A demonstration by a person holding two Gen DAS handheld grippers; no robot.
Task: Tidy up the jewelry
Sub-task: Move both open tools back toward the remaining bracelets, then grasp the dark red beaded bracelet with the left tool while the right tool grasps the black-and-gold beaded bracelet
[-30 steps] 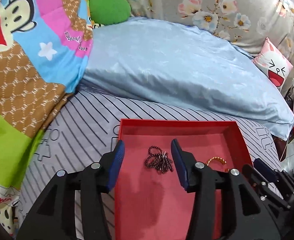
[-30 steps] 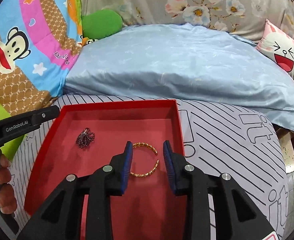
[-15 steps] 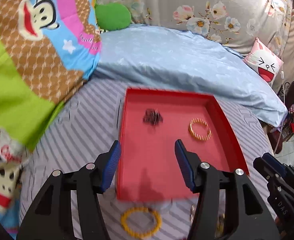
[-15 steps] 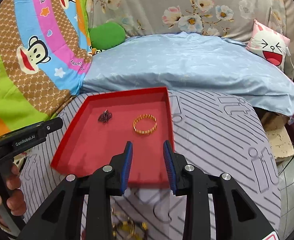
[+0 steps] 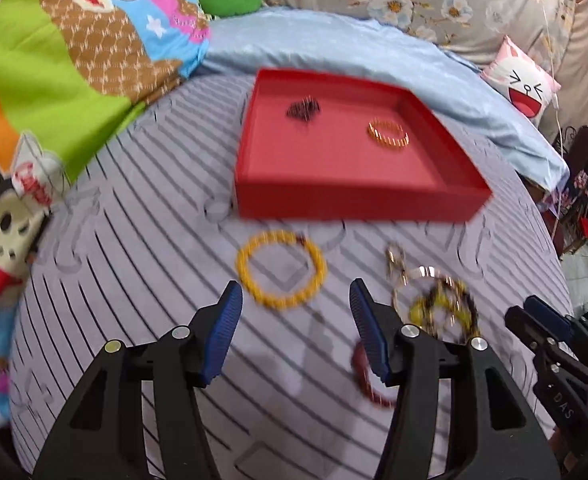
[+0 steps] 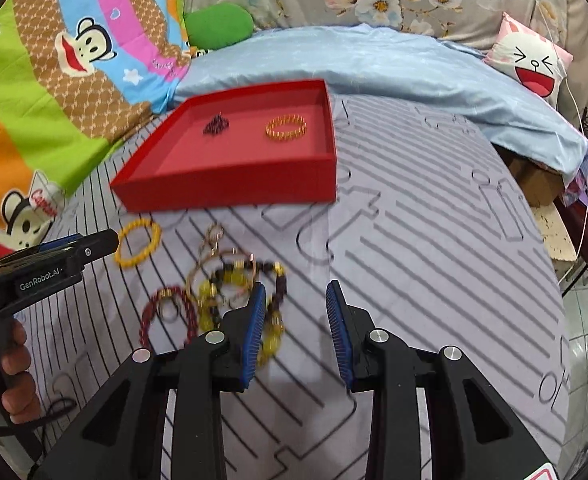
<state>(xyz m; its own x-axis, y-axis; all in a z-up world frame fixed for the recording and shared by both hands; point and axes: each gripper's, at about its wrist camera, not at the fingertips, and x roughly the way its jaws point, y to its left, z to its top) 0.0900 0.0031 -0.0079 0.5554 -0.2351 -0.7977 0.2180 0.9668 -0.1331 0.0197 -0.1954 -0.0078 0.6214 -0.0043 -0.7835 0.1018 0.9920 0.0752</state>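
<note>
Nearest, the left hand-held gripper (image 5: 292, 326) has just been widening its jaws, nothing between them; the right hand-held gripper (image 6: 296, 330) also stands open and empty. Both hover over the striped bed sheet (image 6: 434, 264). Just before the red tray (image 5: 358, 200) lie a yellow bead bracelet (image 5: 281, 274) and a tangled jewelry pile (image 6: 230, 284). Inside the tray, farther off, sit a dark beaded piece (image 5: 303, 109) and a gold bangle (image 5: 388, 135).
</note>
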